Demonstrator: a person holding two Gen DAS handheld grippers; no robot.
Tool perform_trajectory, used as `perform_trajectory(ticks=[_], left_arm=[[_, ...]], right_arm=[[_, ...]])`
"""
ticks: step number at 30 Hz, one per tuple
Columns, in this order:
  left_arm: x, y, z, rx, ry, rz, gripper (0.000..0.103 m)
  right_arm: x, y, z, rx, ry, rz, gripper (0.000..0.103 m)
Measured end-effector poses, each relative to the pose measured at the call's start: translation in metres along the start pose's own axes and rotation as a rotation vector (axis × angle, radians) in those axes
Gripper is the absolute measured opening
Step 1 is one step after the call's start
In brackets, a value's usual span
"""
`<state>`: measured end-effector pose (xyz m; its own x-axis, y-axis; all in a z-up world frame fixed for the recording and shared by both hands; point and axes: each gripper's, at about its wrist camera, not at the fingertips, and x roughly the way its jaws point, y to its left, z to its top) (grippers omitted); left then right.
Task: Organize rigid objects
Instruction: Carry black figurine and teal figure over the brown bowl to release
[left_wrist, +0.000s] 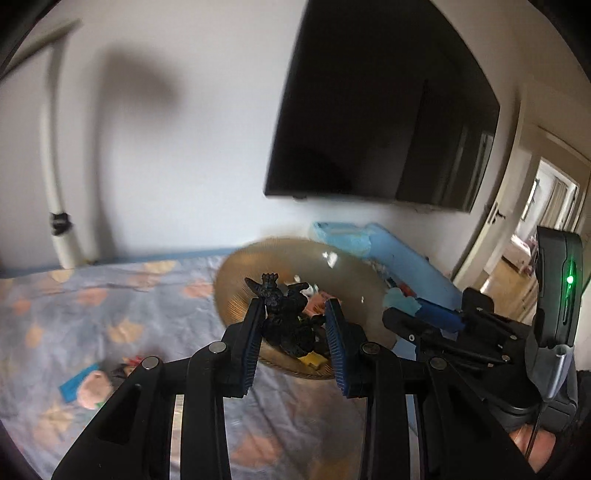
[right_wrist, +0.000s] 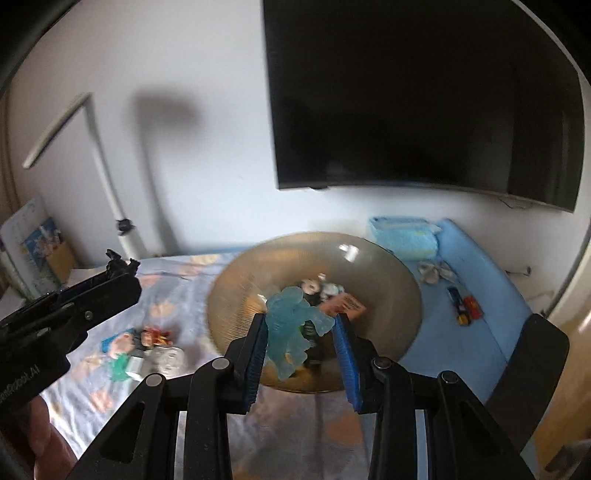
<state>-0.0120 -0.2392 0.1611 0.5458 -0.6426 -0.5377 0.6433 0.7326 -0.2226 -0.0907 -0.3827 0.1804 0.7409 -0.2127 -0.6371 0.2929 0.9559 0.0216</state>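
Note:
My left gripper (left_wrist: 295, 310) is shut on a black spiky figurine (left_wrist: 284, 314) and holds it in the air in front of a brown glass bowl (left_wrist: 236, 280). My right gripper (right_wrist: 301, 325) is shut on a translucent light-blue figurine (right_wrist: 291, 332), also held up in front of the bowl (right_wrist: 251, 280). The bowl stands on a flowered bedsheet (right_wrist: 207, 424) and contains several small toys. In the right wrist view the left gripper (right_wrist: 123, 277) reaches in from the left with the black figurine (right_wrist: 118, 264) at its tip. The right gripper (left_wrist: 406, 308) shows at the right of the left wrist view.
A pile of small toys (right_wrist: 147, 343) lies on the sheet left of the bowl. A blue mat (right_wrist: 491, 332) at the right carries toy cars (right_wrist: 465, 306) and a folded blue towel (right_wrist: 402, 236). A dark TV (right_wrist: 424, 103) hangs on the wall above. A white lamp (right_wrist: 110, 192) stands at the back left.

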Motion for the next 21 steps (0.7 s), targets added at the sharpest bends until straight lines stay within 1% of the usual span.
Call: perform_trajectory(ticks=[2,6,9,12,15,18,19,21], left_arm=[[0.022,0.0,-0.004,-0.016,0.044,-0.006,0.03],[0.06,0.007,-0.016,-0.052,0.138,-0.016,0.03],[0.074,0.004,-0.026,-0.032,0.182,-0.033,0.03],[0.08,-0.003,-0.032,-0.005,0.192,-0.034,0.03],[0.084,-0.007,-0.034,0.002,0.202,-0.042,0.03],[0.084,-0.01,-0.035,0.023,0.19,-0.032,0.031],[0.083,-0.012,-0.033,0.032,0.182,-0.045,0.033],[0.073,-0.011,-0.026,0.038,0.153,-0.063,0.055]], right_arm=[[0.013,-0.01,0.0,0.021,0.04,-0.03,0.035],[0.04,-0.037,-0.004,0.083,0.123,-0.039,0.035],[0.053,-0.045,-0.011,0.099,0.164,-0.047,0.036],[0.061,-0.047,-0.016,0.091,0.181,-0.047,0.036],[0.065,-0.049,-0.017,0.093,0.193,-0.053,0.036],[0.067,-0.051,-0.017,0.103,0.201,-0.065,0.036],[0.067,-0.052,-0.017,0.109,0.202,-0.064,0.036],[0.065,-0.056,-0.015,0.136,0.202,-0.055,0.036]])
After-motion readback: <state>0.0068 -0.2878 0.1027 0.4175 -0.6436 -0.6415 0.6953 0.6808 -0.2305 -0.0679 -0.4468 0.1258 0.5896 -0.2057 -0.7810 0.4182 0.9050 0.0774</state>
